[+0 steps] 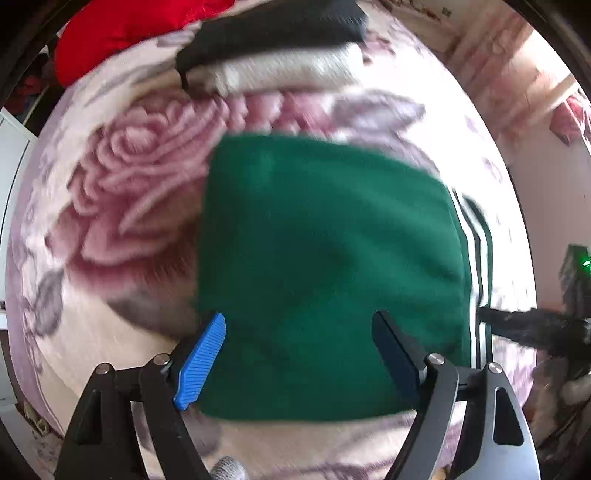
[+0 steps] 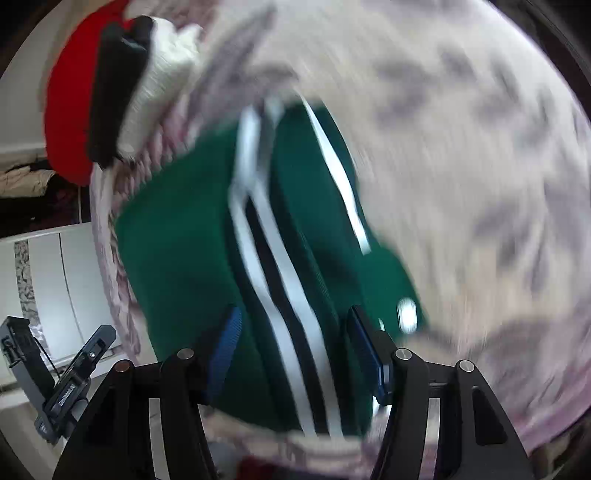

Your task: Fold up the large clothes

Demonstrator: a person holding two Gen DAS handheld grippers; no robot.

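Nearest, the left gripper (image 1: 299, 332) hung over the folded green garment (image 1: 325, 266), jaws apart and gripping nothing; the right gripper (image 2: 293, 332) stood likewise spread above its white stripes (image 2: 280, 266). The garment lay on the rose-patterned blanket (image 1: 129, 192). Farther off sat a black-and-white folded stack (image 1: 273, 48), then red fabric (image 1: 122, 33).

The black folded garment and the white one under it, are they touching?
Touching. In the left wrist view the black folded garment lies directly on the white folded garment, their edges meeting with no blanket showing between them.
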